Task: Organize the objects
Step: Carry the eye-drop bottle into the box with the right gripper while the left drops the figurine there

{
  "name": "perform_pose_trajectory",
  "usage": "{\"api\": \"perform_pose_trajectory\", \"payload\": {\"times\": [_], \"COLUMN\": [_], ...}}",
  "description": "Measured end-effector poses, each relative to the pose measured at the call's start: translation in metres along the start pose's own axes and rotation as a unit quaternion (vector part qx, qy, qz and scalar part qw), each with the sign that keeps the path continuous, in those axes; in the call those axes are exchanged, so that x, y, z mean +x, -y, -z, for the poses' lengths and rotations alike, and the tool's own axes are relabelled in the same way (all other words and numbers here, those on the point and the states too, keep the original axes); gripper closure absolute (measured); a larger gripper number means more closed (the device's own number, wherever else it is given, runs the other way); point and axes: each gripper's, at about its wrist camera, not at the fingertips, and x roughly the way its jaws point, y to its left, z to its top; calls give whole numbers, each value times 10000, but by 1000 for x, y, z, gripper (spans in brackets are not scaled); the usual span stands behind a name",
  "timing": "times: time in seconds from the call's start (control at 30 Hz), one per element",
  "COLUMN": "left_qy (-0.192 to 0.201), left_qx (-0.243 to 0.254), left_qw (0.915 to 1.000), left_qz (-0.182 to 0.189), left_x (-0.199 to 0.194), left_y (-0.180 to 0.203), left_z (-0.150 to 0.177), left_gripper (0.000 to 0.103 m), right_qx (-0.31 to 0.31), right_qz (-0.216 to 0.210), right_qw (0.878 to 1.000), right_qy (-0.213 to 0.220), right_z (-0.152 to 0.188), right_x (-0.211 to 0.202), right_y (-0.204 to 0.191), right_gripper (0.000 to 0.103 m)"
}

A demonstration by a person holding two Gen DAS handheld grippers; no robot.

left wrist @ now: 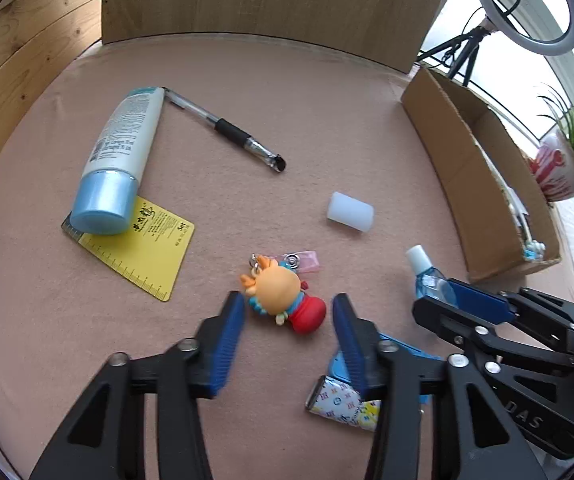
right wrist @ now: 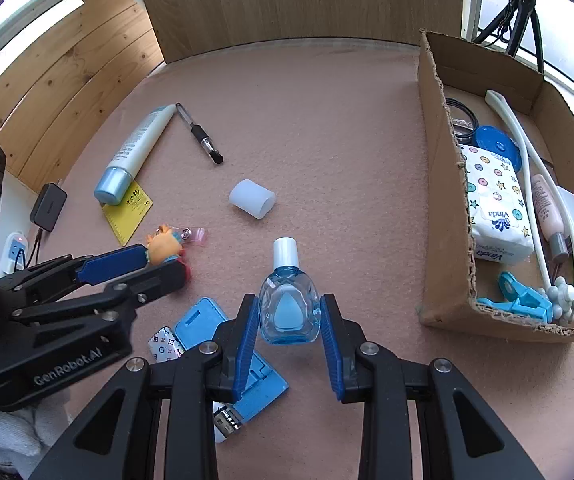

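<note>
In the left wrist view an orange-headed toy keychain with a red body lies on the pink felt table. My left gripper is open around it, with a gap on each side. The right wrist view shows a small clear-blue bottle with a white cap, pointing away from me. My right gripper is shut on it, both blue pads against its sides. That bottle and the right gripper also show at the right of the left wrist view. The left gripper shows at left in the right wrist view.
A cardboard box at the right holds a tissue pack and several other items. On the felt lie a lotion tube, a pen, a yellow ruler card, a white cylinder, a blue holder and a patterned packet.
</note>
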Motion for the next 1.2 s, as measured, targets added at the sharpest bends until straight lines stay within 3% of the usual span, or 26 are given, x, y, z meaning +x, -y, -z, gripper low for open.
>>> {"api": "perform_pose_trajectory", "payload": {"times": [0.3,0.6,0.9,1.2], "left_qy": [46,296,702,734], "left_qx": [35,-157,160,610], "left_qw": [10000,9988,9936,9888], "left_qz": [-78,371,875,1147], "left_x": [9,-23,-45,-28], "left_y": [-1,-2,45,118], "left_z": [-3,-37,-91,-131], "left_gripper": [58,58,58,58], "right_qx": [-35,39,195,640], "right_qz": [-67,-233,96,652], "right_qw": [10000,9982,9943,9868], "right_qy": [61,550,1046,1339], "right_z": [-2,-20,-52,-64], "right_x": [-5,-45,-82,-97], "right_y": [-1,5,50,116], "right_gripper": [75,75,75,75]}}
